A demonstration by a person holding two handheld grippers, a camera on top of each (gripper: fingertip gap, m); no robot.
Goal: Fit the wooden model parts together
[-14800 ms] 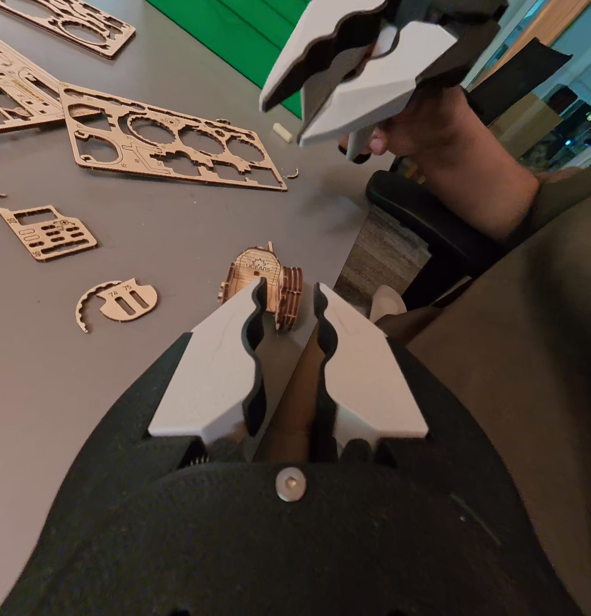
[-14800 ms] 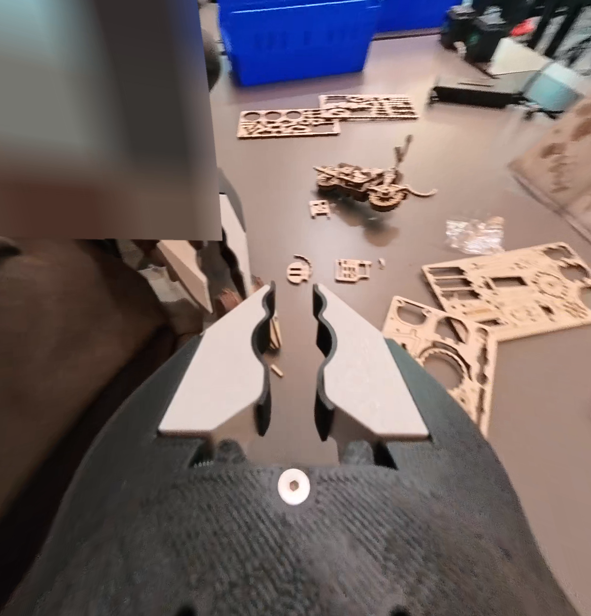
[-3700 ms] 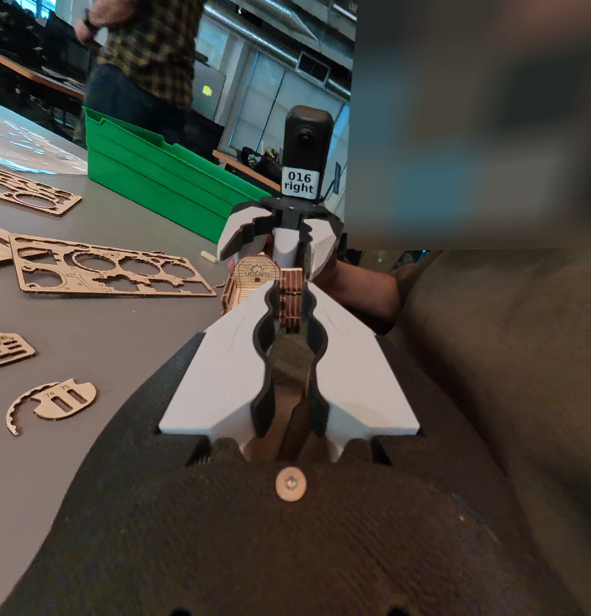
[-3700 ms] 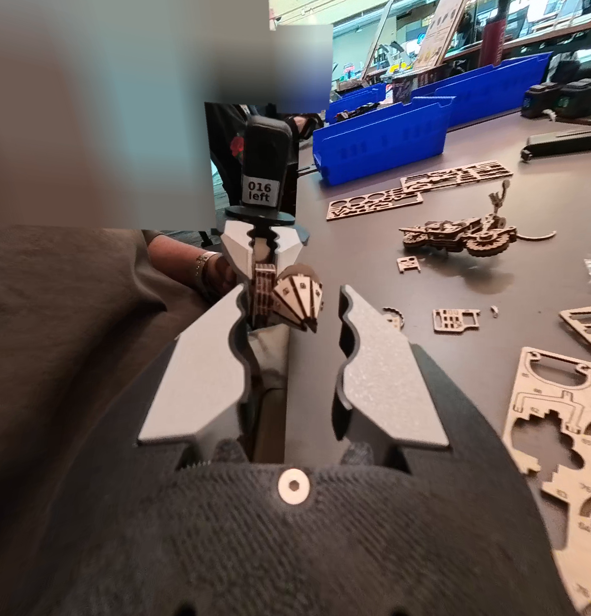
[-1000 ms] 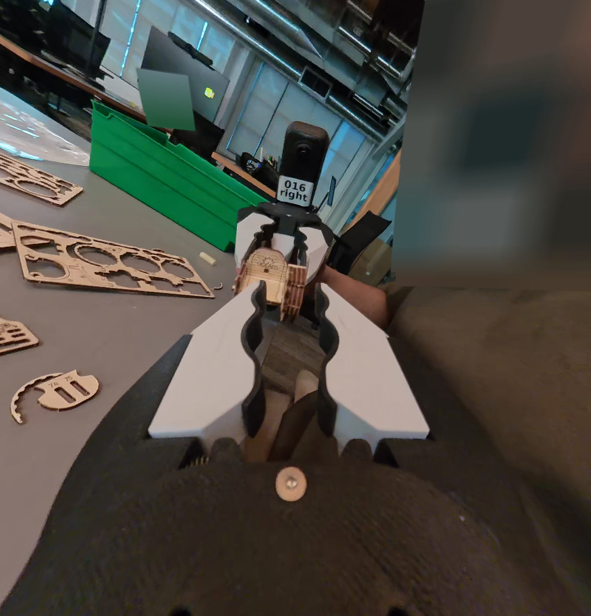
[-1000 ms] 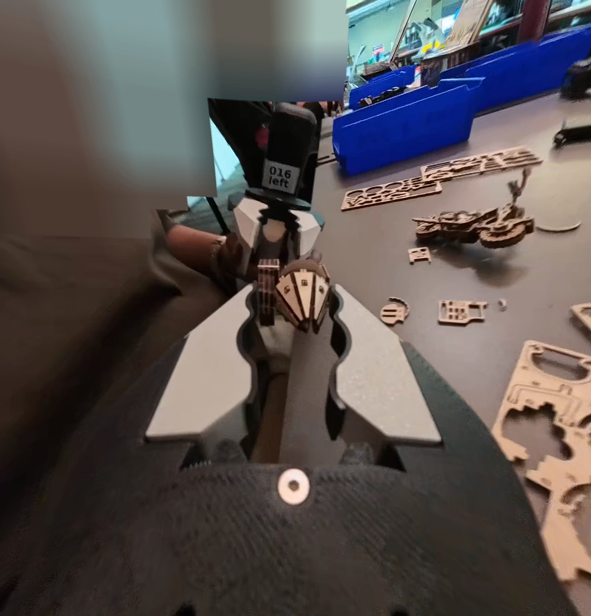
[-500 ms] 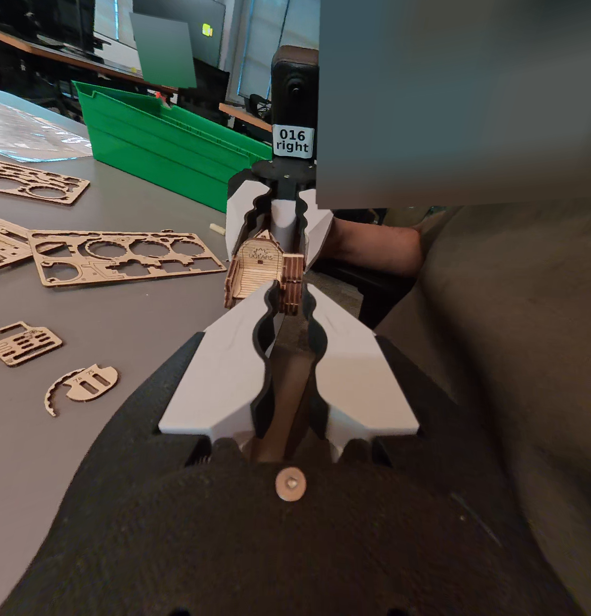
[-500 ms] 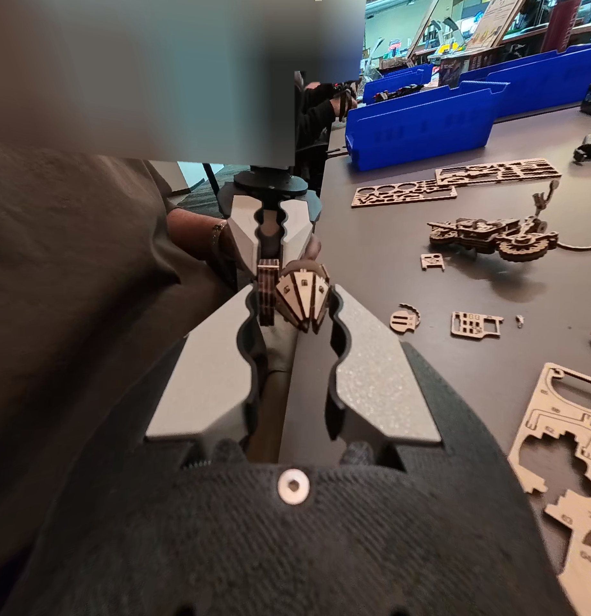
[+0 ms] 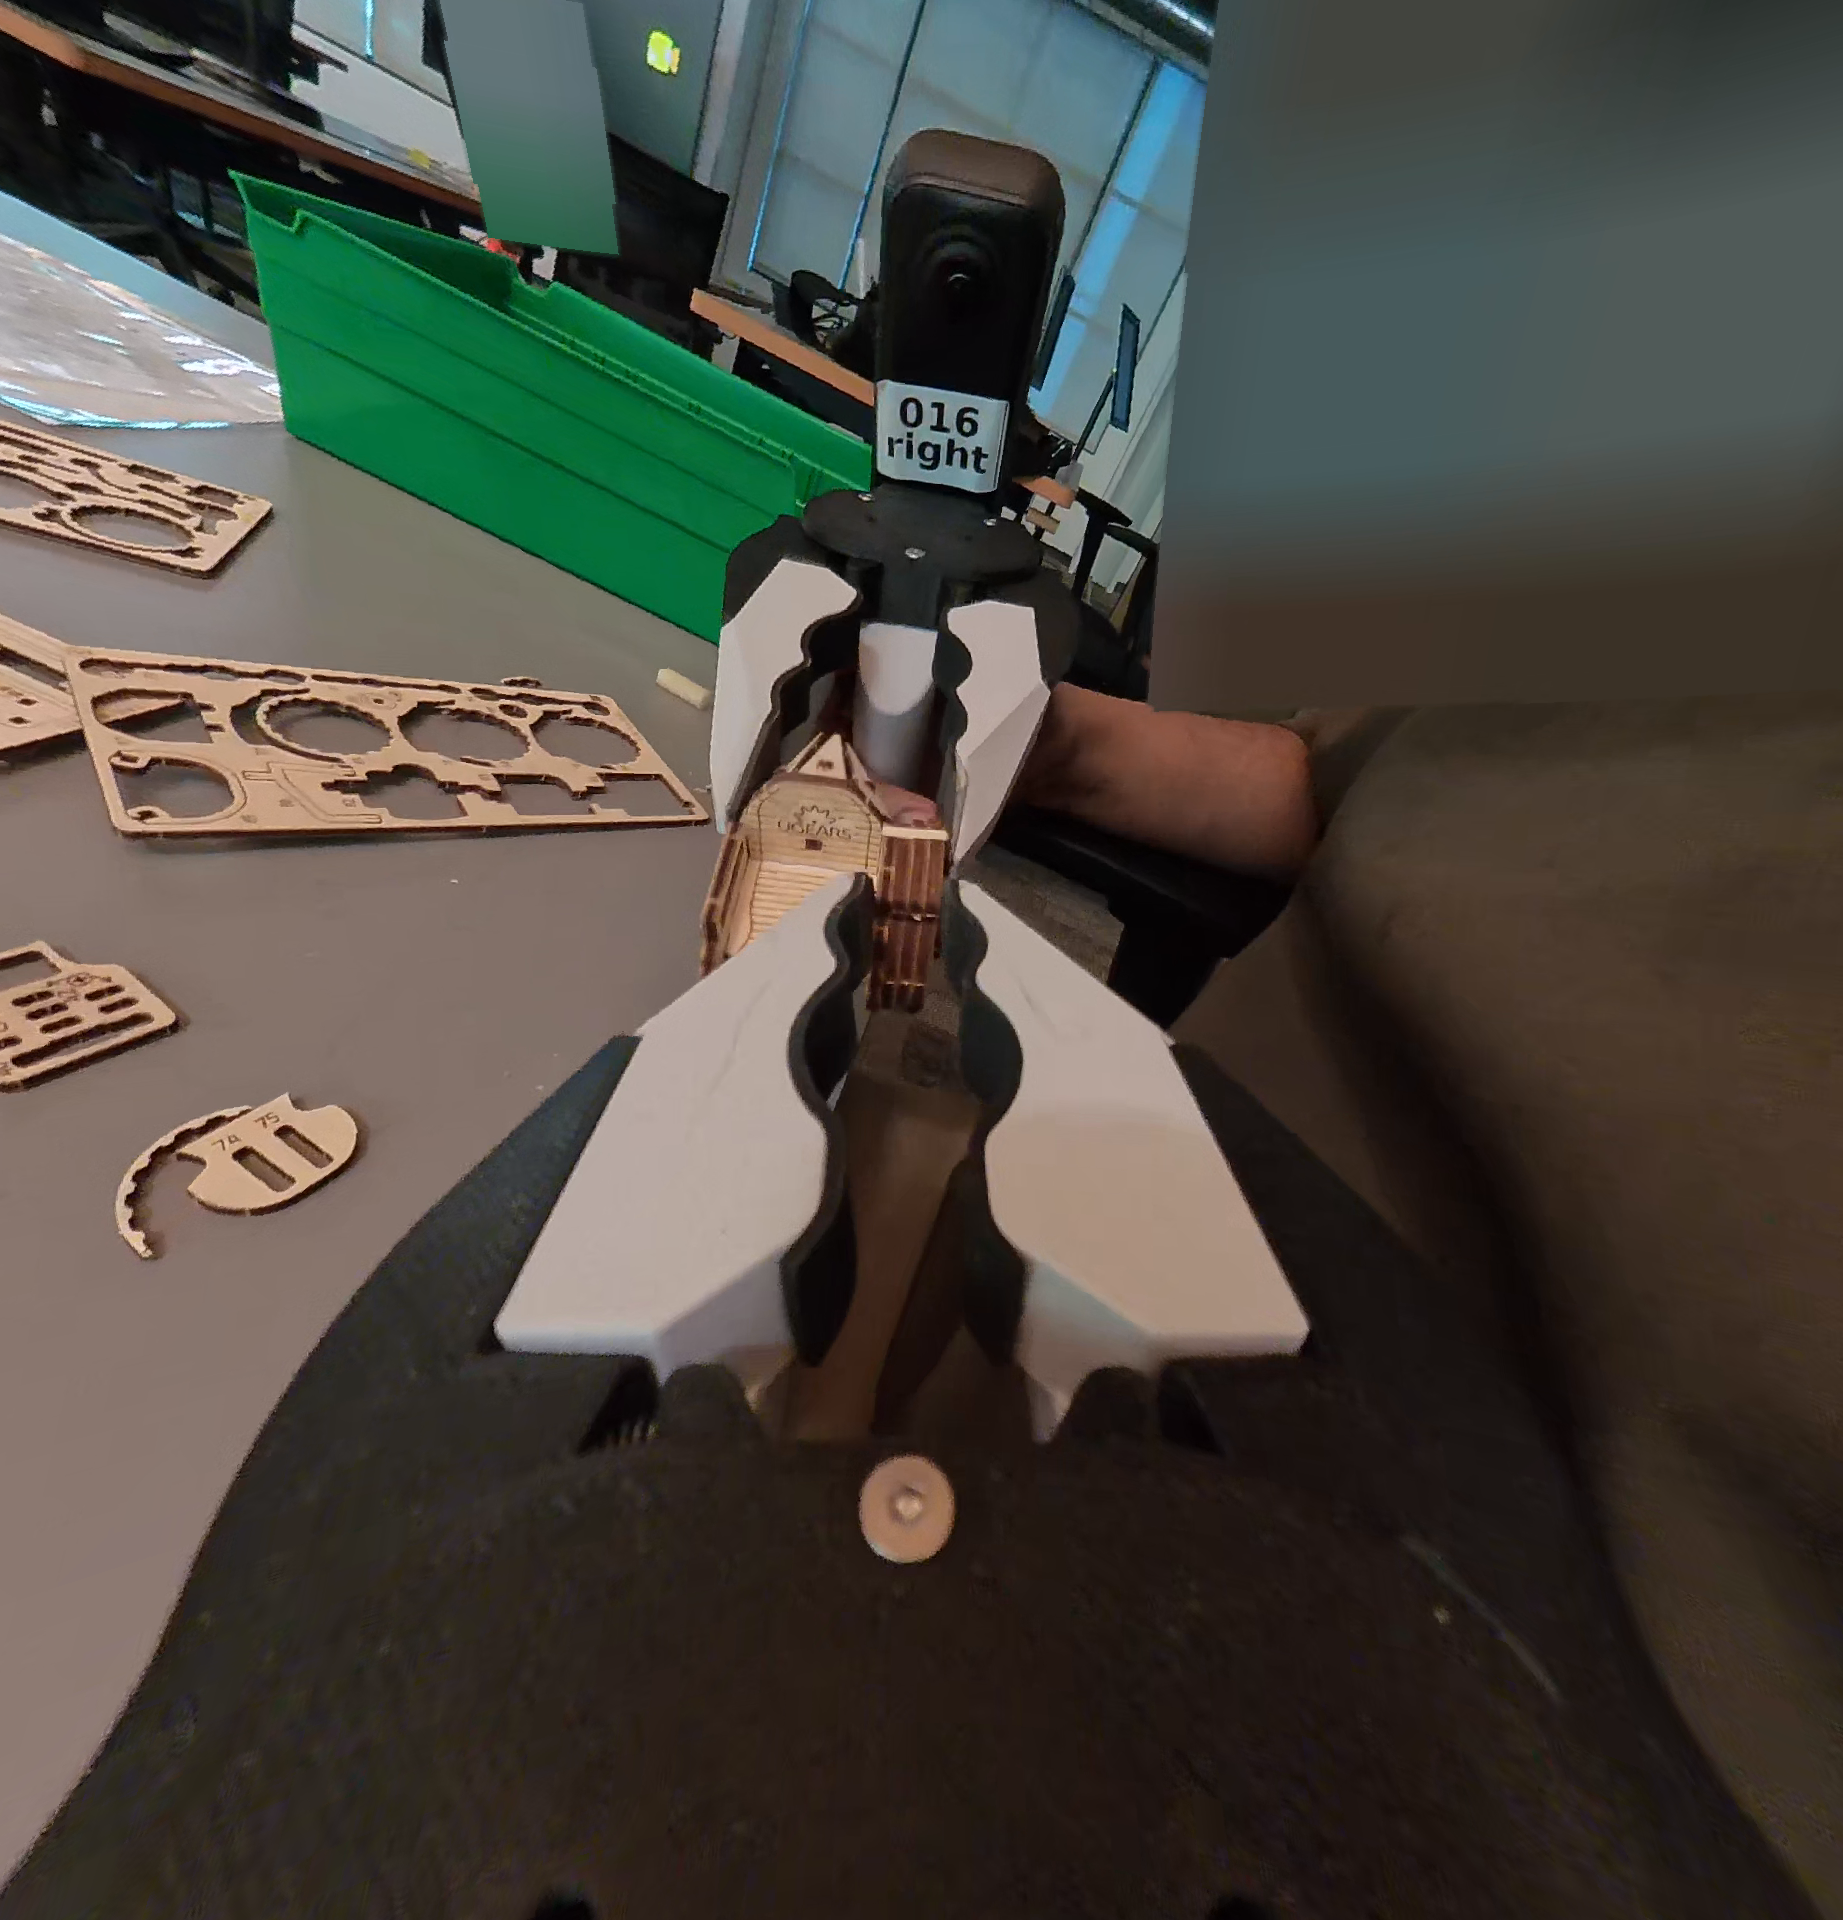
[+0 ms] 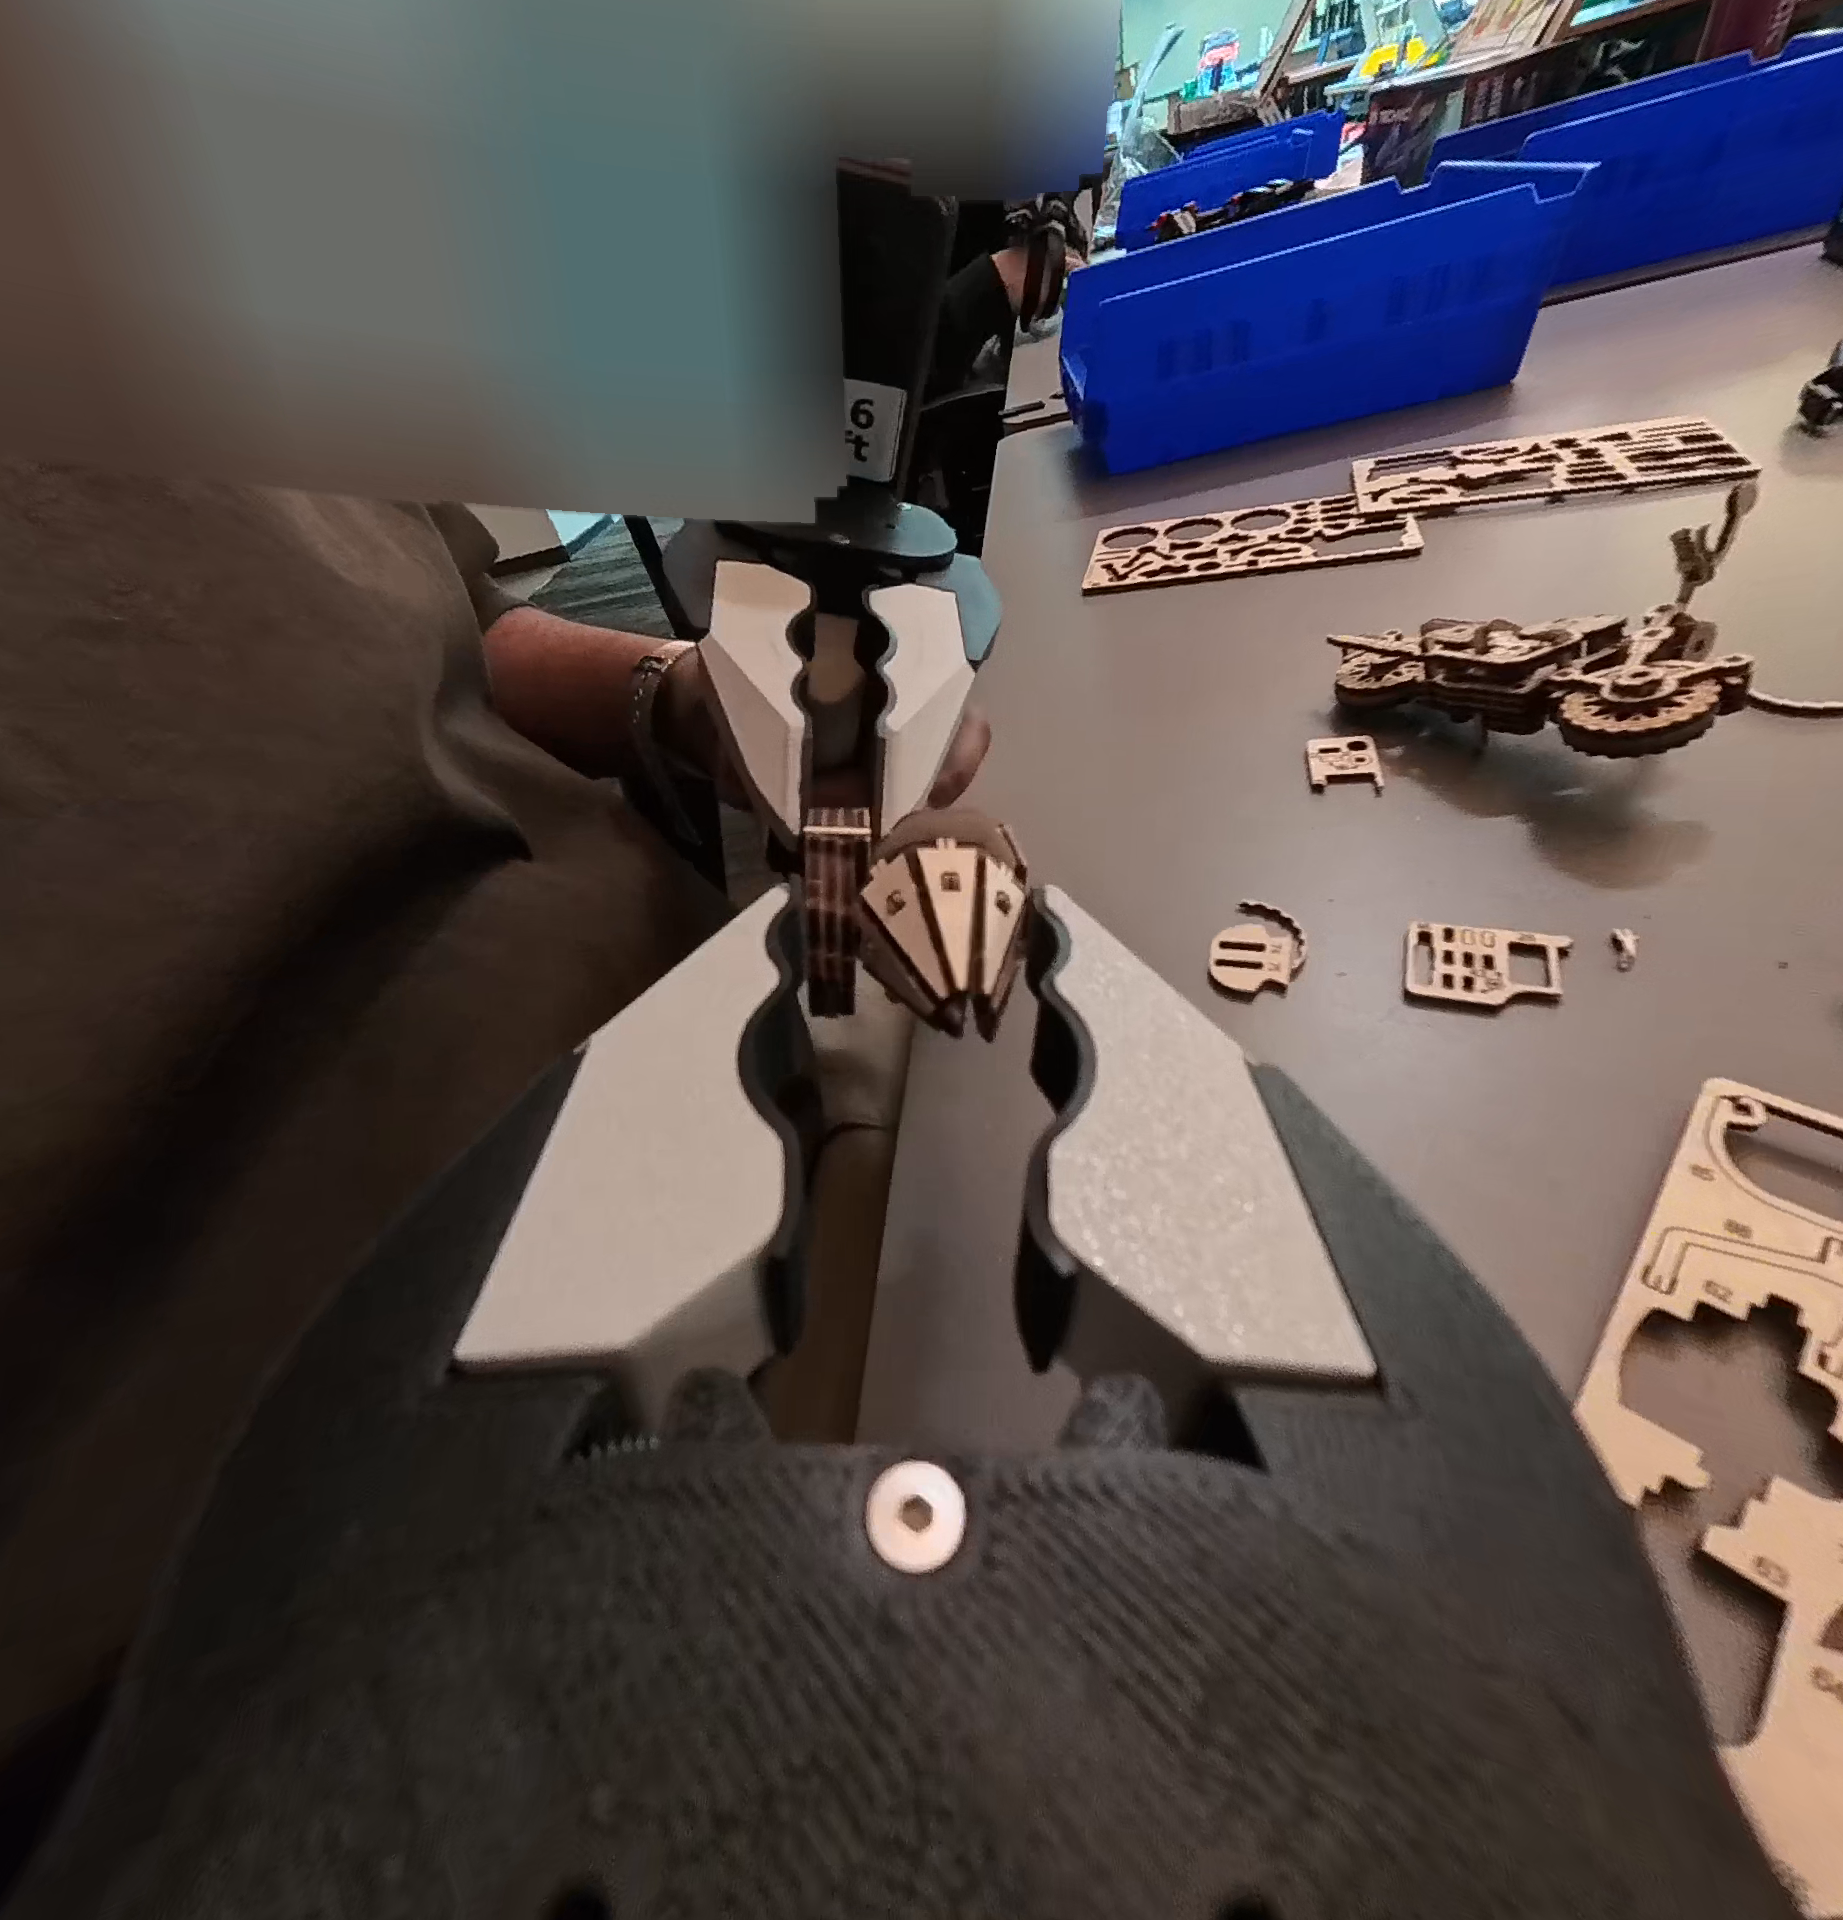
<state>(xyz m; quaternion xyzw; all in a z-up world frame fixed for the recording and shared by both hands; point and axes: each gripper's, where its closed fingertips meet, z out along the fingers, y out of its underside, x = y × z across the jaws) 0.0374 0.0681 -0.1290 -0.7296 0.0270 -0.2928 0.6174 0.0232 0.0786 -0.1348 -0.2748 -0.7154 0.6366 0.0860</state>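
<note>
Right wrist view: wooden block (image 10: 832,914) between tool (image 10: 912,925) tips.

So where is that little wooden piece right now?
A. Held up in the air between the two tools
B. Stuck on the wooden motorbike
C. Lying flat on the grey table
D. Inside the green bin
A: the small wooden assembly sits off the table, between the left gripper and the right gripper, which meet tip to tip.

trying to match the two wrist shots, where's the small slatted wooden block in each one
Left wrist view: the slatted block sits at centre, at the tips of the near jaws, right of the pale cabin-shaped piece.
Right wrist view: it sits just left of centre, left of the fan-shaped piece.
Shared landmark: the half-round cutout on the table.
</note>
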